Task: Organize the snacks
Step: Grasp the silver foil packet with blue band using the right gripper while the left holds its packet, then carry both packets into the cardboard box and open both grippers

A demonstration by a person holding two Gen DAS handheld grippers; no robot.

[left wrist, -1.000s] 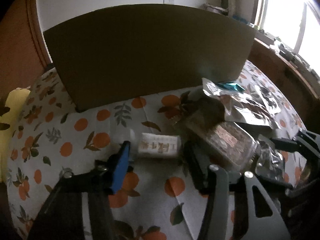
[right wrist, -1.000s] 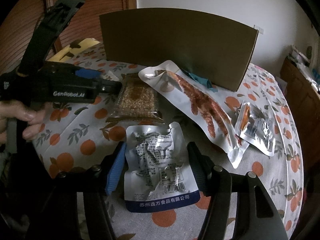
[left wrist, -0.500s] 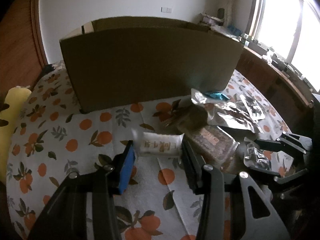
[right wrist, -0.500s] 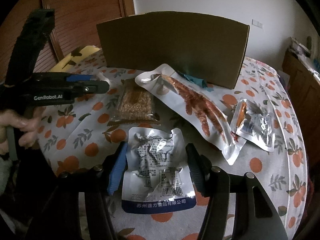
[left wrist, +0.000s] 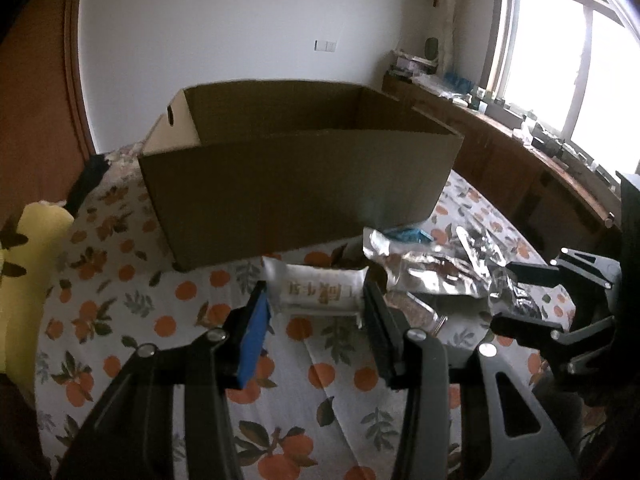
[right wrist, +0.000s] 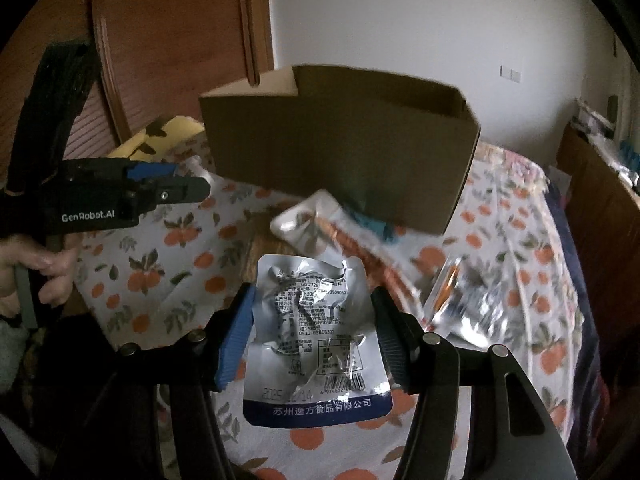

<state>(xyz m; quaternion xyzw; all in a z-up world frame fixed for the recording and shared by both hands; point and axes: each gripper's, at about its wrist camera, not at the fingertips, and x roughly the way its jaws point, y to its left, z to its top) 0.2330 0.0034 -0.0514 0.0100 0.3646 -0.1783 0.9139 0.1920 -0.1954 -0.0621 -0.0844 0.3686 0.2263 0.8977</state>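
My left gripper (left wrist: 316, 312) is shut on a white wrapped snack bar (left wrist: 316, 294) and holds it above the table, in front of the open cardboard box (left wrist: 296, 184). My right gripper (right wrist: 312, 336) is shut on a silver pouch with a blue bottom band (right wrist: 316, 340), lifted off the table. The box (right wrist: 344, 152) stands behind it. The left gripper (right wrist: 176, 192) shows at the left of the right wrist view, and the right gripper (left wrist: 520, 292) at the right of the left wrist view.
On the orange-print tablecloth (left wrist: 120, 304) lie a long clear pouch of reddish snacks (right wrist: 352, 248), a small silver packet (right wrist: 464, 296), a teal wrapper (right wrist: 372, 226) and a grain bar (left wrist: 412, 308). A yellow cushion (left wrist: 24, 264) lies at the left. A wooden counter (left wrist: 520, 168) runs at the right.
Both grippers have risen with their snacks off the table. The box's open top now shows in both views.
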